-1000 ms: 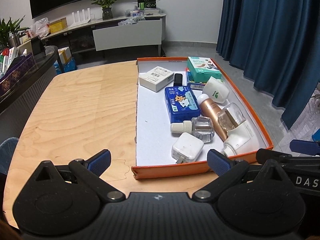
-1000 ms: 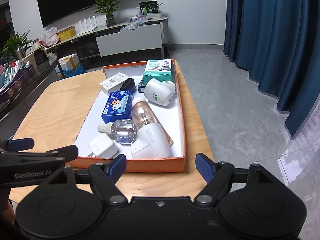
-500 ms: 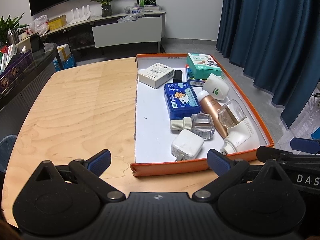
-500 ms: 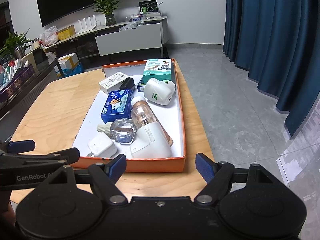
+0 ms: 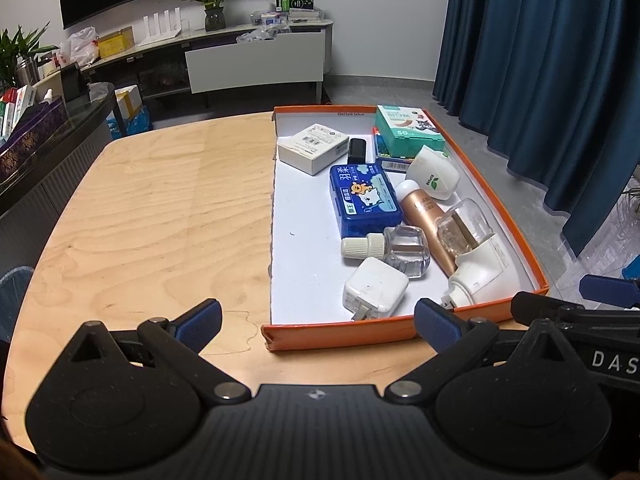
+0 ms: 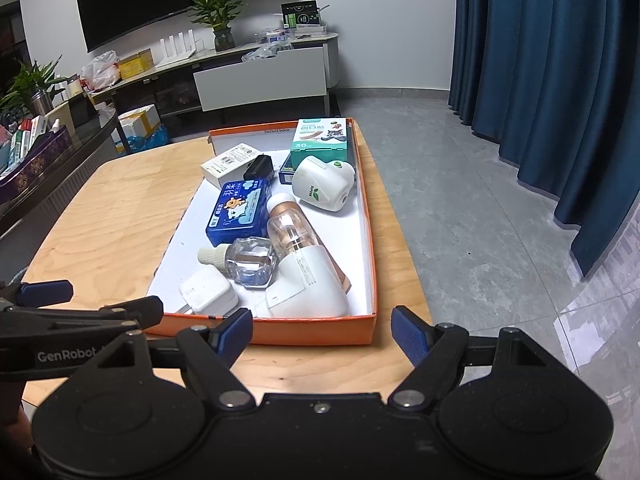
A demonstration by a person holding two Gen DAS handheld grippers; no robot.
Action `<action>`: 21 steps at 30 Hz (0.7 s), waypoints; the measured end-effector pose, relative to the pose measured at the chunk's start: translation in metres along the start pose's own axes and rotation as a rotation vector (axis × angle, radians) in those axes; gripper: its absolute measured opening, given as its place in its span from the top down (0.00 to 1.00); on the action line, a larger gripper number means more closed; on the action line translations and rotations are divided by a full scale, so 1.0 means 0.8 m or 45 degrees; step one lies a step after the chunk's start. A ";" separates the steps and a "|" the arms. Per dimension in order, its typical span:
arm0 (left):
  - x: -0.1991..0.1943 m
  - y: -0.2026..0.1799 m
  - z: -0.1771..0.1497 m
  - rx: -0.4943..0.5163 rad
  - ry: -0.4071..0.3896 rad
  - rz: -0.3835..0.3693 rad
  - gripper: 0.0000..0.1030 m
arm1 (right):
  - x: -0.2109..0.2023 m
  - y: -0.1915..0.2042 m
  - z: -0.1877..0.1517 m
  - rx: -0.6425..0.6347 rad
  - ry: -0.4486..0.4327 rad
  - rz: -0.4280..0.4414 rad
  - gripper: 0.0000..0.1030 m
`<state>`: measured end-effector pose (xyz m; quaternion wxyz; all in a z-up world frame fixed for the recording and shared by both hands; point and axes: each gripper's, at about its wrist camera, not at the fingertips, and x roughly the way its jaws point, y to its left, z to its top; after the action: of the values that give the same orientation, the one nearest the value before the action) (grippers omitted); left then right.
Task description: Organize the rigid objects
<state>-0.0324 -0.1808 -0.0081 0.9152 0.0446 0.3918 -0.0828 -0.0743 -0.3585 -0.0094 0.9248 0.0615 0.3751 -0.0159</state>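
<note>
Both grippers, left (image 5: 318,322) and right (image 6: 322,330), hang wide and empty at the box's (image 5: 344,334) 6 o'clock wall, likely surveying its jumbled contents.

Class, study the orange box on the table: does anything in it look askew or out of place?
Yes. In the orange box, the gold bottle lies on its side and slantwise, with a white plug-in device lying across its near end.

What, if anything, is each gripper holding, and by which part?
Nothing is held. The left gripper and right gripper are both open, short of the orange box, where all the items lie.
</note>
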 end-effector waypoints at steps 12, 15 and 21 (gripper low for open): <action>0.001 0.001 -0.001 0.000 0.001 0.003 0.00 | 0.000 0.001 0.000 -0.001 -0.001 -0.002 0.13; 0.001 0.001 0.000 -0.003 0.004 0.002 0.00 | 0.000 0.002 0.000 -0.003 -0.001 -0.003 0.13; 0.001 0.002 -0.001 -0.006 -0.001 0.002 0.00 | 0.000 0.002 0.000 -0.002 0.000 -0.001 0.13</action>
<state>-0.0318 -0.1792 -0.0090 0.9155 0.0427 0.3918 -0.0812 -0.0743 -0.3570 -0.0090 0.9249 0.0606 0.3750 -0.0161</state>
